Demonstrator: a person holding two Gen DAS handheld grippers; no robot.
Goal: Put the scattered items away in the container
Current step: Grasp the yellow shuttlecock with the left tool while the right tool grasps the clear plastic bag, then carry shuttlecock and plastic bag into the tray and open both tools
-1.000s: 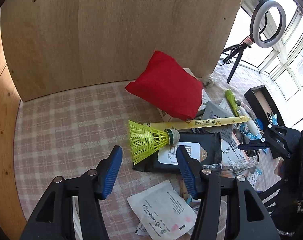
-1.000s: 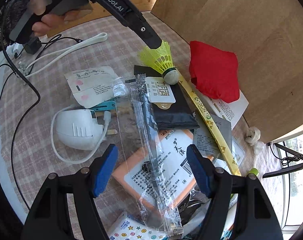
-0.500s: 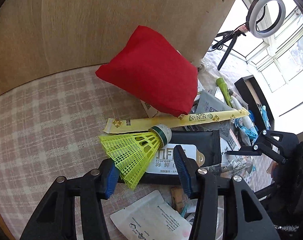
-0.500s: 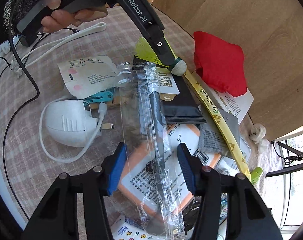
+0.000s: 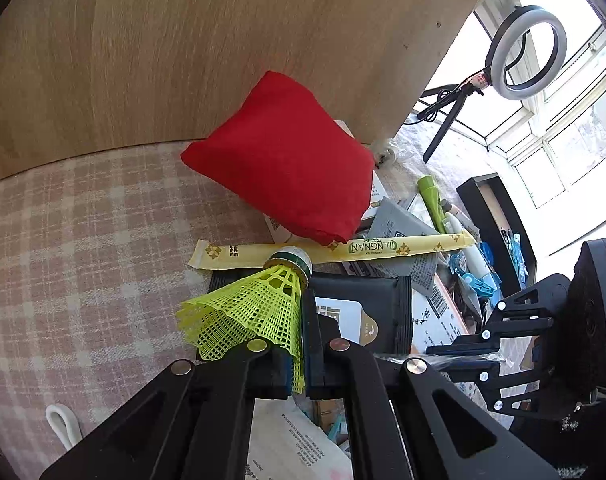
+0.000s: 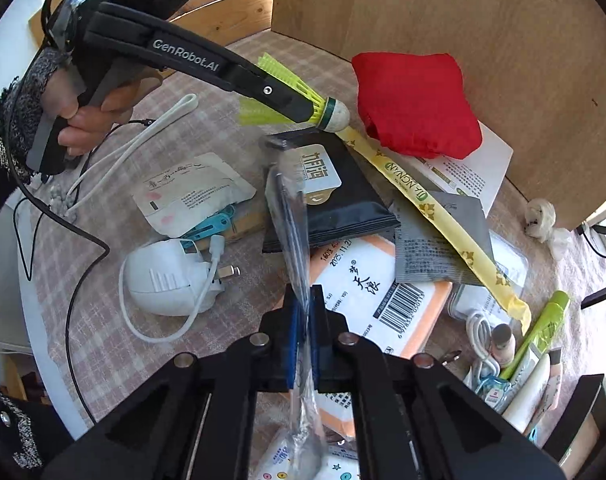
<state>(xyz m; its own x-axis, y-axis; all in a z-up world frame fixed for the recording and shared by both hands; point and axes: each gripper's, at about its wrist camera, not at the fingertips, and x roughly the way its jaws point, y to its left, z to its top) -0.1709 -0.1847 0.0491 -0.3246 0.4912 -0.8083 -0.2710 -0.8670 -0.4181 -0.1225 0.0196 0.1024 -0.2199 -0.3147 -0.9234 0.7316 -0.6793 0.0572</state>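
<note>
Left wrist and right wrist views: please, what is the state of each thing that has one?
Left tool: shut on shuttlecock skirt.
Right tool: shut on clear plastic sleeve.
Red pouch: lying on papers.
Yellow stick packet: flat, across the pile.
Black box: open.

Black grippers, blue fingers [image 5: 293, 372], seemingly tweed sleeve [image 6: 17, 120].

Worktop [image 5: 83, 240]: being covered by a matt woven cloth, pink and cream check. Shuttlecock [image 5: 259, 312]: a yellow-green plastic mesh skirt is being shown, glossy, with a pale matt tip. Red pouch [image 5: 287, 168]: soft matt cloth is being displayed. Clear sleeve [image 6: 291, 216]: thin glossy plastic film, crinkled, is being presented. Black packet [image 6: 343, 208]: smooth foil-like plastic with a paper label. Board [image 5: 223, 40]: pale wood grain, matt. Left hand-held gripper [image 5: 301, 368] and right hand-held gripper [image 6: 305, 344]: matt black plastic with metal rivets and blue pads.
</note>
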